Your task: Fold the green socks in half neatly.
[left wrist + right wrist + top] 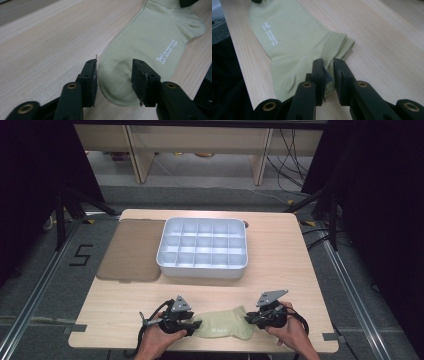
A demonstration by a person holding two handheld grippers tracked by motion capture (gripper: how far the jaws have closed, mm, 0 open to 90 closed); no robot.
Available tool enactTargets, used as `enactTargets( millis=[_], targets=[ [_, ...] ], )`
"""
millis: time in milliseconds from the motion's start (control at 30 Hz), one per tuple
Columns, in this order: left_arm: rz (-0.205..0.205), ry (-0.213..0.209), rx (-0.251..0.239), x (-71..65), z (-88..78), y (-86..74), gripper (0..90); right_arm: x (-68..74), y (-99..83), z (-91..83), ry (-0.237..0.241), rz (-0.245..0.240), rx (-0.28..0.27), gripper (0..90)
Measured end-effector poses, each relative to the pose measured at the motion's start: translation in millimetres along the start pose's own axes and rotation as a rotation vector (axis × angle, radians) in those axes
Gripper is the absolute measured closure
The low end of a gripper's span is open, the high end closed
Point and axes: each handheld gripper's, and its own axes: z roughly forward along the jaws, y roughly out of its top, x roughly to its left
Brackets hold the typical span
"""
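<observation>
A pale green sock point(223, 326) with small white lettering lies flat near the table's front edge, between my two grippers. My left gripper point(114, 80) is open, its jaws standing on either side of the sock's toe point(117, 85) without pinching it. In the high view the left gripper point(192, 325) sits at the sock's left end. My right gripper point(329, 75) has its jaws drawn close together on the ribbed cuff point(337, 45) at the sock's other end. Seen from above, the right gripper point(249, 318) touches the sock's right end.
A white tray point(165, 251) divided into several empty compartments stands at the table's middle back. A flat brown mat point(131, 250) lies to its left. The sock sits close to the table's front edge point(200, 349); a person's hands hold both grippers there.
</observation>
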Motion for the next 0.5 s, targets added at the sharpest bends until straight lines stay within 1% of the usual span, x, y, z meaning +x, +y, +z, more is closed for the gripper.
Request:
enactTargets(
  millis=[33, 67, 100, 133, 167, 200, 233, 267, 300, 367, 400, 433, 467, 500],
  targets=[
    [0.0, 0.0, 0.0, 0.0, 0.0, 0.0, 60.1, 0.0, 0.0, 0.0, 0.0, 0.0, 0.0, 79.6],
    [0.016, -0.006, 0.012, -0.6, 1.0, 0.1, 60.1, 0.6, 0.2, -0.1, 0.006, 0.009, 0.001, 79.6],
    [0.029, 0.0, 0.011, -0.9, 2.4, -0.2, 63.0, 1.6, 0.5, -1.3, 0.005, 0.014, 0.005, 79.6],
    [0.018, 0.005, 0.009, -2.9, 2.4, -0.9, 69.5, 1.6, 0.7, -1.0, -0.001, 0.014, 0.003, 79.6],
    [0.019, 0.011, 0.008, -3.1, 2.8, -0.9, 73.4, 1.7, 0.6, -0.9, 0.0, 0.014, 0.003, 79.6],
    [0.017, -0.002, 0.005, -3.8, 2.6, -0.8, 73.4, 1.7, 0.6, -0.9, 0.0, 0.014, 0.003, 79.6],
    [0.013, -0.007, -0.011, -4.5, 3.1, -1.1, 77.8, 1.9, 0.4, -1.0, -0.003, 0.014, 0.003, 79.6],
    [0.024, 0.004, 0.0, -3.2, 2.3, -1.5, 81.7, 2.6, 0.0, 0.7, -0.006, 0.017, -0.01, 79.6],
    [0.008, -0.005, -0.01, -2.8, 3.2, -2.2, 82.5, 2.5, 0.2, 0.4, -0.001, 0.018, -0.008, 79.6],
    [0.006, -0.011, -0.01, -0.9, 1.6, -2.2, 83.8, 2.8, 0.3, 0.8, -0.004, 0.019, -0.009, 79.6],
    [-0.001, -0.017, -0.015, -0.3, 0.5, -2.4, 83.8, 3.2, 0.3, 0.9, -0.006, 0.015, -0.012, 79.6],
    [-0.015, -0.02, -0.018, 0.4, -0.8, -2.5, 84.1, 3.4, 0.9, 0.0, 0.001, 0.008, -0.001, 79.6],
    [0.001, -0.022, -0.015, 2.7, -2.4, -2.4, 84.3, 4.3, 1.2, 2.5, -0.001, 0.007, -0.014, 79.6],
    [0.001, -0.022, -0.01, 3.7, -4.6, -2.4, 84.4, 5.3, 2.1, 2.8, 0.012, 0.018, -0.01, 79.6]
  ],
)
